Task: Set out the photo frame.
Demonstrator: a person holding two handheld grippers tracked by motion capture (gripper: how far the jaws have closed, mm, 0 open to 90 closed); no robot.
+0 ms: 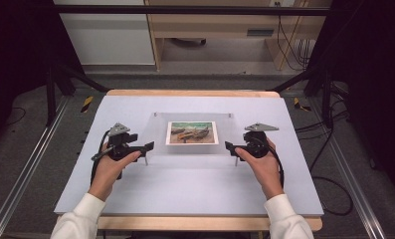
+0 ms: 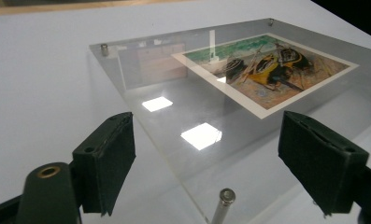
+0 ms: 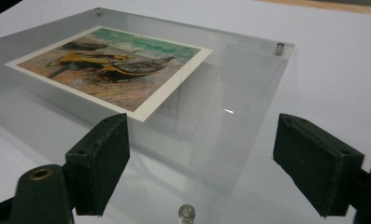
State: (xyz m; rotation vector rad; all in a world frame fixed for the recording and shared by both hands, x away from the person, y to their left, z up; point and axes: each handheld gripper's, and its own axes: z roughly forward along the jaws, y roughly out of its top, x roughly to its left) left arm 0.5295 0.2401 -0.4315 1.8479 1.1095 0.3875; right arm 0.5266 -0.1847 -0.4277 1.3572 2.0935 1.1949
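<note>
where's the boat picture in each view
High view: picture at table centre, between the two grippers.
Left gripper view: picture upper right, under the clear panel.
Right gripper view: picture upper left.
Shared landmark: the clear panel with metal corner posts.

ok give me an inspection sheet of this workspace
surface: pale grey mat on a wooden table
job's things: clear acrylic panel on metal corner pegs, lying flat, holding a boat painting print
clutter: nothing seen
grippers: left gripper and right gripper open at the panel's near corners, jaws either side of a peg, not pressing
cables: black cable trailing from the right gripper; more on the floor
surroundings: black frame rails, wooden furniture behind
</note>
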